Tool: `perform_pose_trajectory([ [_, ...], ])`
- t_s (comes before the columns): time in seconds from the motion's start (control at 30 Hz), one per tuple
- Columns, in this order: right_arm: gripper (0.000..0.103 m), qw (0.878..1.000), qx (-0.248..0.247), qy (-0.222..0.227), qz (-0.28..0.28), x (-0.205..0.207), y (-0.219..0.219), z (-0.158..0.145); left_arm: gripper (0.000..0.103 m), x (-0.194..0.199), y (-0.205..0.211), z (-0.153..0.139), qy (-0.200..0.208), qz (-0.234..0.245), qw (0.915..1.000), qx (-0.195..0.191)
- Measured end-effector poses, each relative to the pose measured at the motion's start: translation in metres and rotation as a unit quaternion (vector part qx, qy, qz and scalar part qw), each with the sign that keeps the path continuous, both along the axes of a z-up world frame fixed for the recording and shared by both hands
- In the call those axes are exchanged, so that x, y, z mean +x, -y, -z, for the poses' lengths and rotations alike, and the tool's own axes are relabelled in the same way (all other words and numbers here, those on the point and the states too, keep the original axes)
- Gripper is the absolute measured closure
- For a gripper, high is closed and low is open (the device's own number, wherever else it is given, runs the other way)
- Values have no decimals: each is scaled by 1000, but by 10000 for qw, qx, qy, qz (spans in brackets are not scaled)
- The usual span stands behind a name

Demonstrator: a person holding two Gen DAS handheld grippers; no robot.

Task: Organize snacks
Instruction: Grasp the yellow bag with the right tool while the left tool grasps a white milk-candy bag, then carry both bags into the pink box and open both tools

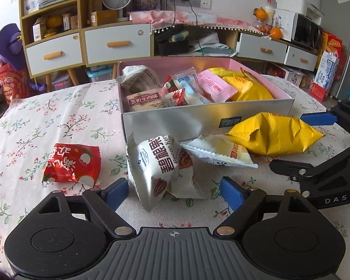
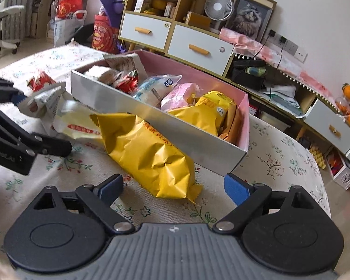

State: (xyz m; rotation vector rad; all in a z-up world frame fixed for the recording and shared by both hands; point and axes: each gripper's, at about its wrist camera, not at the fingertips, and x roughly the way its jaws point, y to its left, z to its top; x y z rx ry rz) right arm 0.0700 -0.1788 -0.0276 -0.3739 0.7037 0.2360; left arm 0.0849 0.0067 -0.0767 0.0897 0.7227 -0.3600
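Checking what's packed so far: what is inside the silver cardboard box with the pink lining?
The silver cardboard box holds yellow packets, a pink packet, a blue-and-white pouch, small red packets and beige wrappers. They cover its floor and anything beneath.

— Any print you can make out on the snacks?

— The white nut packet (image 1: pixel 163 165) standing in front of the box carries large Chinese characters, 碧根果, and beside them "Pecan Ke…", the rest cut off by a fold.

— And inside the box (image 1: pixel 198 119)?

— A brown-banded packet (image 1: pixel 144 102) at its left end reads 五香牛肉味.

— The red packet (image 1: pixel 71 163) on the cloth?

— White characters, turned sideways; I cannot read them surely.

— Anything on the tools?

— The black gripper (image 1: pixel 315 175) at the right edge of the left wrist view shows the letters "DAS". The dark sticker (image 1: pixel 229 122) on the box wall is too small to read.
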Motion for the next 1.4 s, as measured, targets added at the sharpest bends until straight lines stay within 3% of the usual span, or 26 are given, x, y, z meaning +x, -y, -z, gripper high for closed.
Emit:
perform_pose_trajectory([
  [0.4,29,9995,-31,91,-310,5,-12,-3,43,8,-5,-2,43,-279,9995,-101],
  [1.07,52,9988,-121,142,-447,0,-13,-8,47,11,-8,-8,-167,-422,9988,-194],
  [1.4,49,9972,690,-11,-283,7,-7,-19,47,15,-14,-9,-306,-587,9974,-301],
])
